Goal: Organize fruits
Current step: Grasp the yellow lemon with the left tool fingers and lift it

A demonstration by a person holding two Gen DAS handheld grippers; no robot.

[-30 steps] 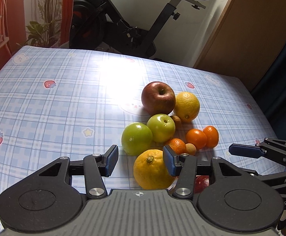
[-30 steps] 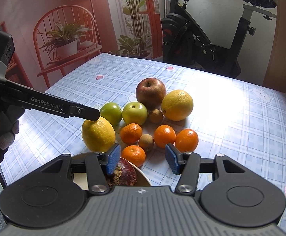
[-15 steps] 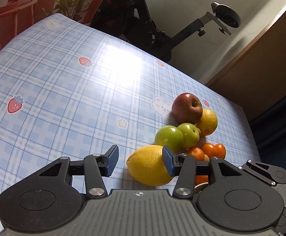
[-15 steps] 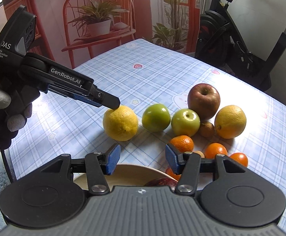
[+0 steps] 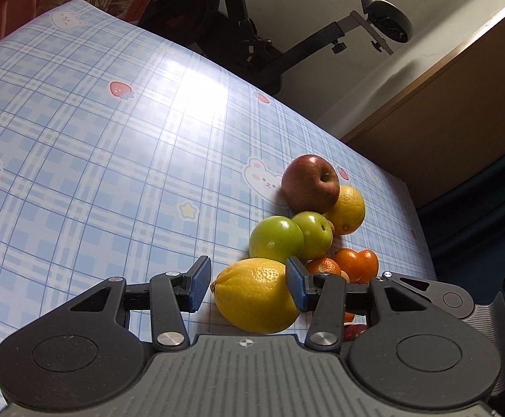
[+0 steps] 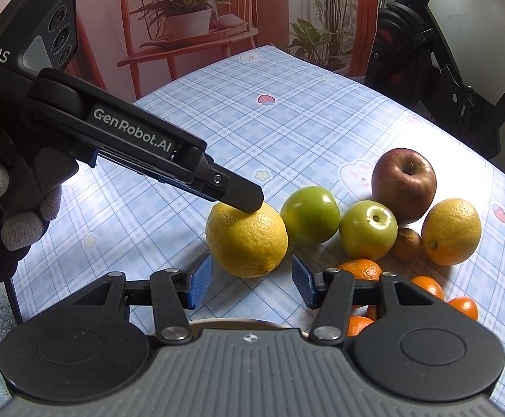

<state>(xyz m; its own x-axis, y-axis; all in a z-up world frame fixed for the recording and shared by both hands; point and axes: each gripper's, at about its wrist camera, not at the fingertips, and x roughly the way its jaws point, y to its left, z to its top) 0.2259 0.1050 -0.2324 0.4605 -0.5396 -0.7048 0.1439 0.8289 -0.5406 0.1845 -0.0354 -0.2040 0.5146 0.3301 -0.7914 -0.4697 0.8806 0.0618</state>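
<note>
Both wrist views look down closely, sharing the lemon (image 5: 256, 295).

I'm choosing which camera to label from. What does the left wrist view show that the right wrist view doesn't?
Only the left wrist view: the large lemon sits between the left hand-held gripper pads, a gap at the left pad.

Only the right wrist view: a gloved hand, the left tool from outside, its finger on the lemon, a small brown fruit unobstructed, and a bowl rim.

Both: lemon, two green apples, red apple, second yellow citrus, tangerines.
</note>
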